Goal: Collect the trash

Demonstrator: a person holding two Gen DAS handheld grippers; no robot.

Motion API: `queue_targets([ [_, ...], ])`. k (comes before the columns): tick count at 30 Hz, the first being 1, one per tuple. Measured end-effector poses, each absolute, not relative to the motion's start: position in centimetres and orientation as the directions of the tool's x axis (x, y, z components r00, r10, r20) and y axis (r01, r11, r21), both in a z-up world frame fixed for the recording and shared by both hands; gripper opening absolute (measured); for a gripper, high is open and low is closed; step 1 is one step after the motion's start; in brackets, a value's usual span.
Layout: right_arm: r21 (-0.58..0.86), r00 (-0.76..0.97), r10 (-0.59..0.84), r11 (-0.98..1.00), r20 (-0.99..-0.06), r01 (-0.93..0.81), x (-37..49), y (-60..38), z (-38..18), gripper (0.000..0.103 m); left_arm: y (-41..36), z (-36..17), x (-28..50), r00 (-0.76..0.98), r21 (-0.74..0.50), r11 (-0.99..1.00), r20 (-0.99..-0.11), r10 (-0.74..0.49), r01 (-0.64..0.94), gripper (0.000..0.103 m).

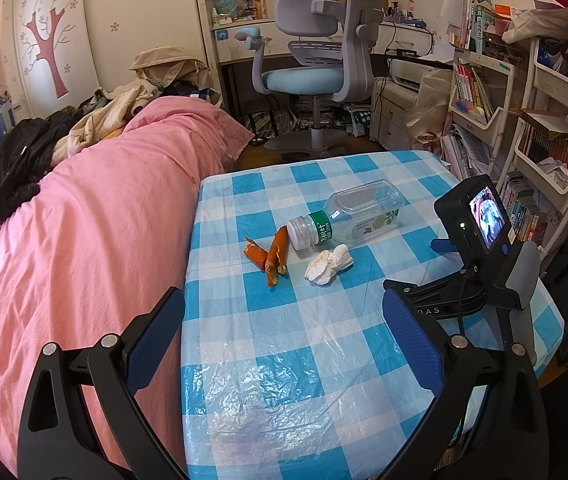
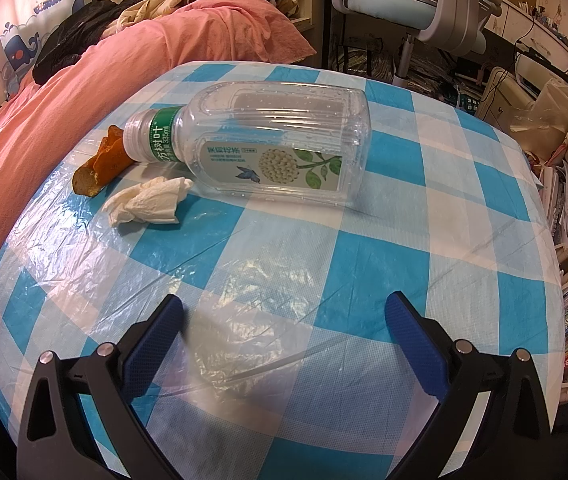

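Note:
An empty clear plastic bottle (image 1: 358, 212) with a green neck label lies on its side on the blue-and-white checked table (image 1: 284, 360). Dried orange peel (image 1: 270, 256) lies left of its cap and a crumpled white tissue (image 1: 328, 264) just in front. My left gripper (image 1: 284, 308) is open and empty, above the table's near left edge. In the right wrist view the bottle (image 2: 268, 140), the peel (image 2: 102, 162) and the tissue (image 2: 148, 200) lie ahead on the table (image 2: 384, 220). My right gripper (image 2: 284, 312) is open and empty, low over the table, short of the bottle.
The right gripper's body with its lit camera screen (image 1: 484, 224) stands over the table's right side. A bed with a pink cover (image 1: 64, 240) runs along the table's left edge. A grey and blue desk chair (image 1: 316, 64) stands beyond, and crowded bookshelves (image 1: 532, 120) stand at right.

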State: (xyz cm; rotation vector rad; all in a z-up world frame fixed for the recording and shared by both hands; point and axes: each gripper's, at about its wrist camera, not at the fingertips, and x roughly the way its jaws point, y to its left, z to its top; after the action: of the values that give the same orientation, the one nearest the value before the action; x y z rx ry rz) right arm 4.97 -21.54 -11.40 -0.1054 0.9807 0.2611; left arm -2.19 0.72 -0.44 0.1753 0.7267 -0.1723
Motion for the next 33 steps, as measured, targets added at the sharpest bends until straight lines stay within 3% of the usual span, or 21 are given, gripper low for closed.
queue_targets([
  [33, 0.029, 0.528, 0.171, 0.964, -0.832, -0.265, 4.97, -21.54, -11.40, 0.097, 1.19, -0.44, -2.03, 0.735, 0.090, 0.974, -0.672, -0.094, 0.207, 0.095],
])
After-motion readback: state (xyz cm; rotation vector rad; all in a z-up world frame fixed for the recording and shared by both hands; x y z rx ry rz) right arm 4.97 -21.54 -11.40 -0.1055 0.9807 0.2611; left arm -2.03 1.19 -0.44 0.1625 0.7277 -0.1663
